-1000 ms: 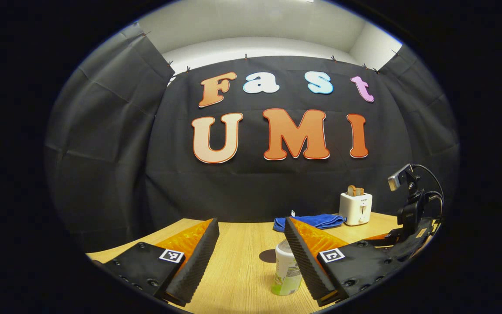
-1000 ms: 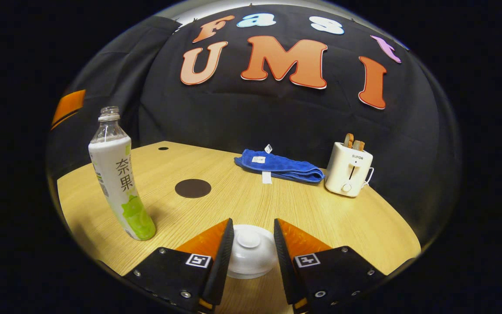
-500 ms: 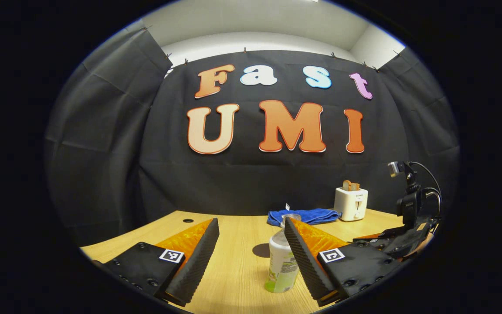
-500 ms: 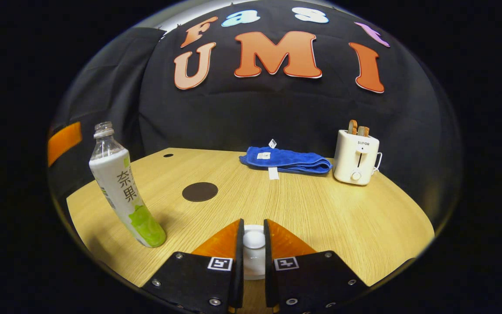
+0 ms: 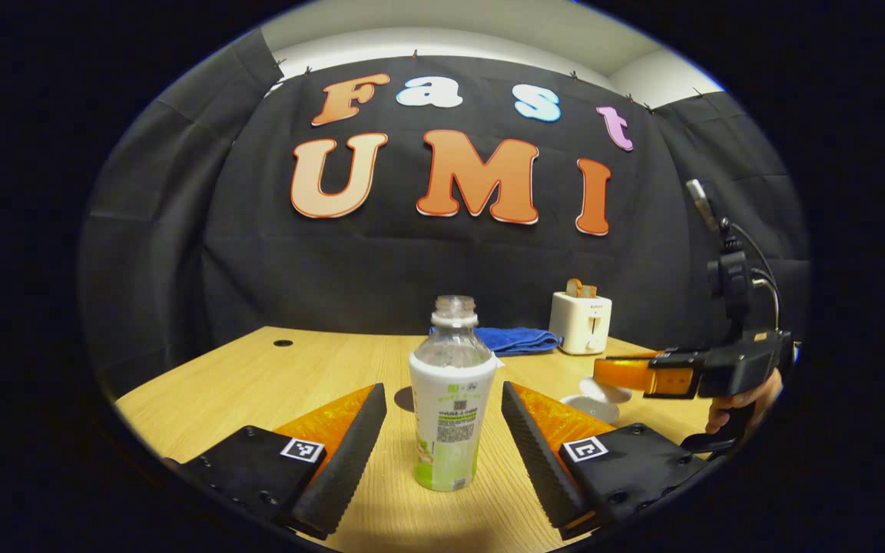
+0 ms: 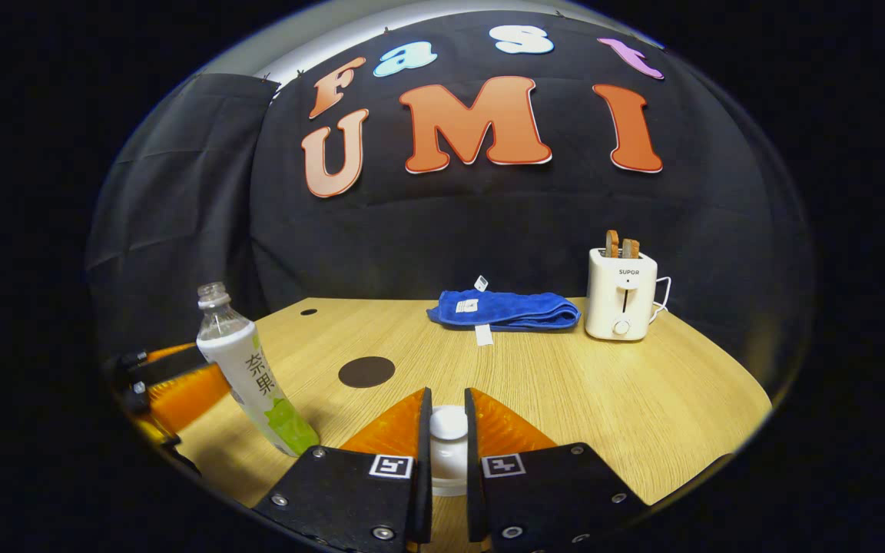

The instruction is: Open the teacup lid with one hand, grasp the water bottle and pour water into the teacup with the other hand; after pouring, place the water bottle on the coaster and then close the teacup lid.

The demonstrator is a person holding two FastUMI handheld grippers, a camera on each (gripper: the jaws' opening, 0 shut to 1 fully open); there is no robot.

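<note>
A plastic water bottle (image 5: 446, 399) with a white and green label stands upright on the wooden table (image 5: 258, 376). My left gripper (image 5: 442, 392) is open, one finger on each side of the bottle, not touching it. In the right gripper view, my right gripper (image 6: 448, 395) is shut on the knob of the white teacup lid (image 6: 449, 424). The bottle (image 6: 246, 376) and the left gripper (image 6: 174, 384) are at that view's left. The left gripper view shows the right gripper (image 5: 600, 374) held by a hand, with the white lid (image 5: 605, 390) under its fingers. A dark round coaster (image 6: 366, 371) lies beyond the bottle.
A folded blue towel (image 6: 504, 309) and a white toaster (image 6: 621, 303) with toast in it sit at the back of the table by the black cloth wall. A small hole (image 6: 309, 312) is in the table's far left part.
My right gripper closed on the lid's knob and has stayed shut. My left gripper swung over, so the bottle now stands centred between its open fingers.
</note>
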